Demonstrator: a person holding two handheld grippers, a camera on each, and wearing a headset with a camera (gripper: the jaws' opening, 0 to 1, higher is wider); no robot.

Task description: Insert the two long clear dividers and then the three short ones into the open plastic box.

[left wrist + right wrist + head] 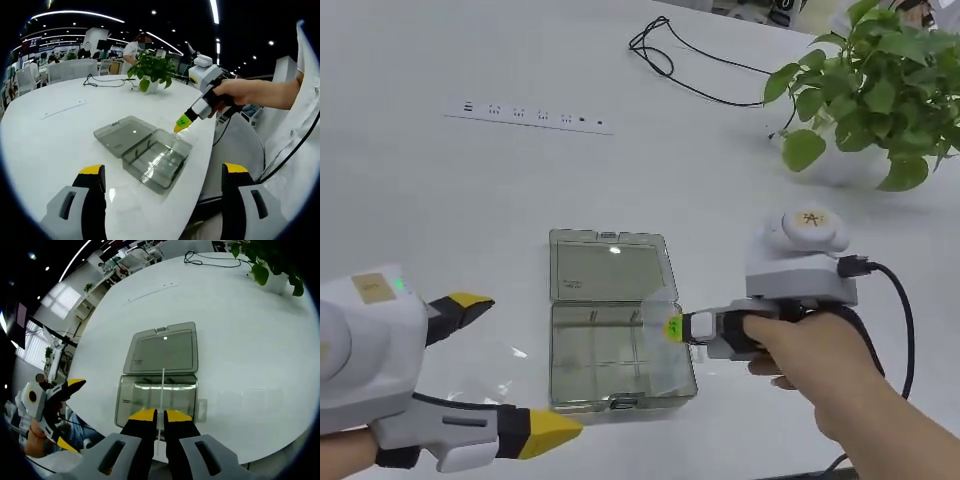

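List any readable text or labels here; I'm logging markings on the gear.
Nothing reads clearly.
Gold emblem on the cap of the right gripper: a sign, too blurred to read.
Yellow-green sticker at that gripper's tip: dark print, too small.
Mark on the box lid: too small.
Sticker on the left gripper: blurred.

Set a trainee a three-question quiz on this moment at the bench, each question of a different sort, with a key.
1. True or false: the left gripper is shut on a divider.
2. What is clamped in the right gripper? A) a clear divider B) a power strip C) a plant leaf
3. Fill the gap: the lid of the plastic box lies ____, flat on the table.

Key: 1 false, its jaws stand apart with nothing between them; 2 A; 3 open.
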